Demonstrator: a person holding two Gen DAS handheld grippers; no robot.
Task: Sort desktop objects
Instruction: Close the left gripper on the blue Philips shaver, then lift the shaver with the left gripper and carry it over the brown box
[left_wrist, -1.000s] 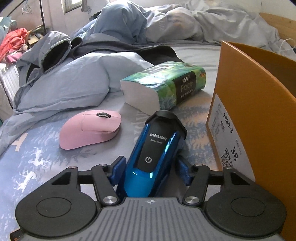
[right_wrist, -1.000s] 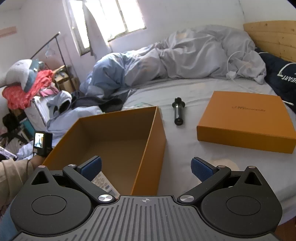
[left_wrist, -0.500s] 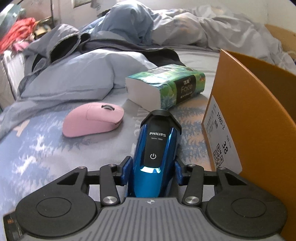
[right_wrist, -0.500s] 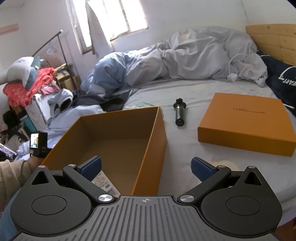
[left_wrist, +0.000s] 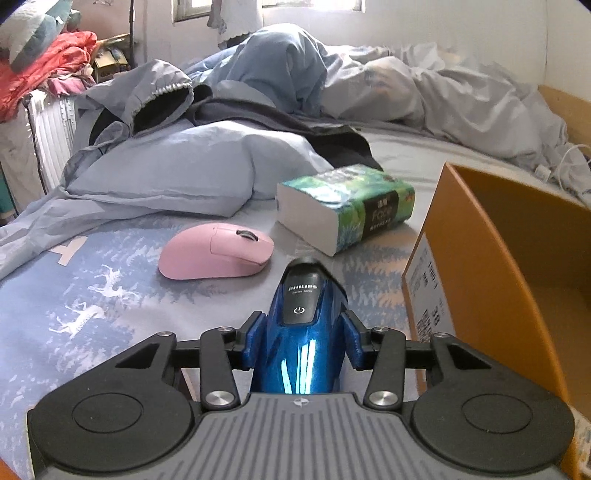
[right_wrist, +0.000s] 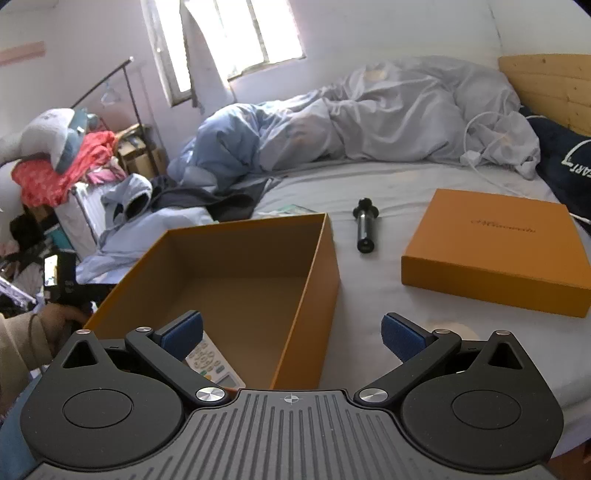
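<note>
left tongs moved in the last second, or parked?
Yes. The left tongs, shut on the blue shaver, have risen and swung right: the orange box now shows its open inside, and the pink mouse sits farther off.

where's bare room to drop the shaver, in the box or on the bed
The open orange box has a bare floor apart from a remote in its near corner. Bare sheet also lies between the box and the orange lid, past the black tool. It is crowded near the pink mouse and tissue pack.

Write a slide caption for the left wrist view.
Left gripper holds a blue Philips shaver beside the open orange box.
</note>
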